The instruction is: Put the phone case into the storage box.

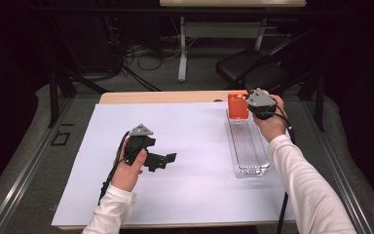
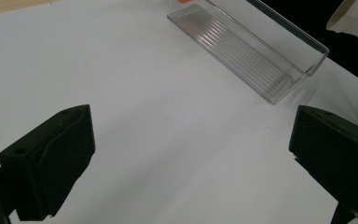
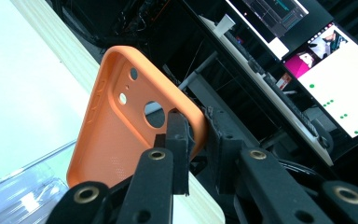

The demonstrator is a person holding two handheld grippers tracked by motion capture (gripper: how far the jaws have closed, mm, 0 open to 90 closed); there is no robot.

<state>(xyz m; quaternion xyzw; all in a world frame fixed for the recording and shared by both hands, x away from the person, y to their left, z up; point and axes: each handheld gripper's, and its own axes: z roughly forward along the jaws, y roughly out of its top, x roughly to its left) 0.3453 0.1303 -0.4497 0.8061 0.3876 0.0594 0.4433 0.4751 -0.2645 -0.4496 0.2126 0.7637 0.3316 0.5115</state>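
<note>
Over the bench's (image 1: pixel 126 97) far right edge, an orange phone case (image 1: pixel 237 105) hangs above a clear tray (image 1: pixel 247 146).
Right gripper (image 3: pixel 196 140) jaws pinch the case's rim; left gripper (image 1: pixel 159 160) jaws gape over bare white sheet (image 1: pixel 185 146).

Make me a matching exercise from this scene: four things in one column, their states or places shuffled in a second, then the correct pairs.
Things:
1. orange silicone phone case
2. clear ribbed plastic tray
3. left gripper
4. right gripper

States:
A. open, above the white sheet
B. lying lengthwise on the white sheet's right side
C. shut on a thin edge
D. held at the tray's far end

Pairs: 1-D, 2-B, 3-A, 4-C
</note>
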